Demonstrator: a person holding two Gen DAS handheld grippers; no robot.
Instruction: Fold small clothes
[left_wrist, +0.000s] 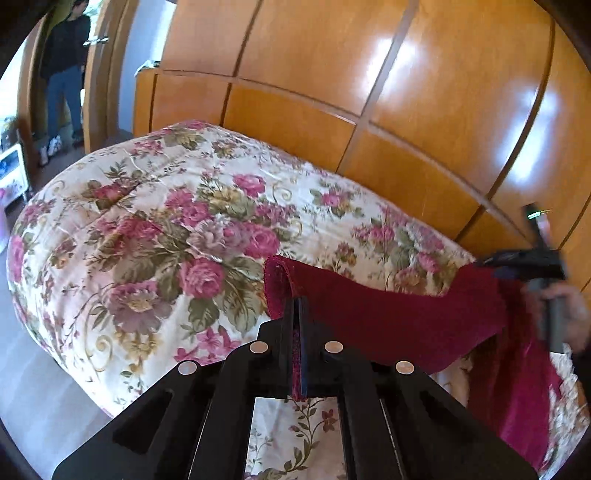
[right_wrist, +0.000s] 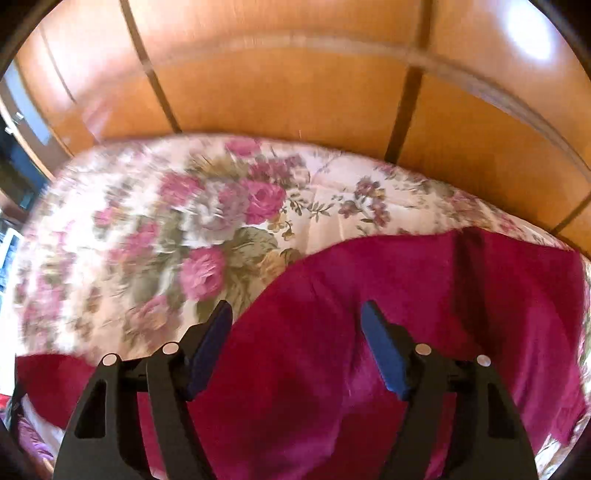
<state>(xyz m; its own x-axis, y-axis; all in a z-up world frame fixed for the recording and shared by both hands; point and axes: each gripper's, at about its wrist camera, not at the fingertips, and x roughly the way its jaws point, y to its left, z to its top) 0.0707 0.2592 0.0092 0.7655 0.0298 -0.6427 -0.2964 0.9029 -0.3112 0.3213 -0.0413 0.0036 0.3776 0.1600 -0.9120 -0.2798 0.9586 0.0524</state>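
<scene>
Left wrist view: left gripper (left_wrist: 297, 306) pinched tight on rolled edge of crimson garment (left_wrist: 399, 317).
Garment lifted off floral bedspread (left_wrist: 155, 236), stretched toward right gripper (left_wrist: 532, 266), lower part draped on bedspread. Right wrist view, blurred: right gripper (right_wrist: 295, 314) with jaws wide, holding nothing, above garment (right_wrist: 332, 369). Wooden wardrobe (left_wrist: 369, 92) behind bedspread; person (left_wrist: 64, 74) standing in doorway beyond it.

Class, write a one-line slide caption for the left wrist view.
Left gripper shut on a crimson garment, lifting its edge above a floral quilt.
</scene>
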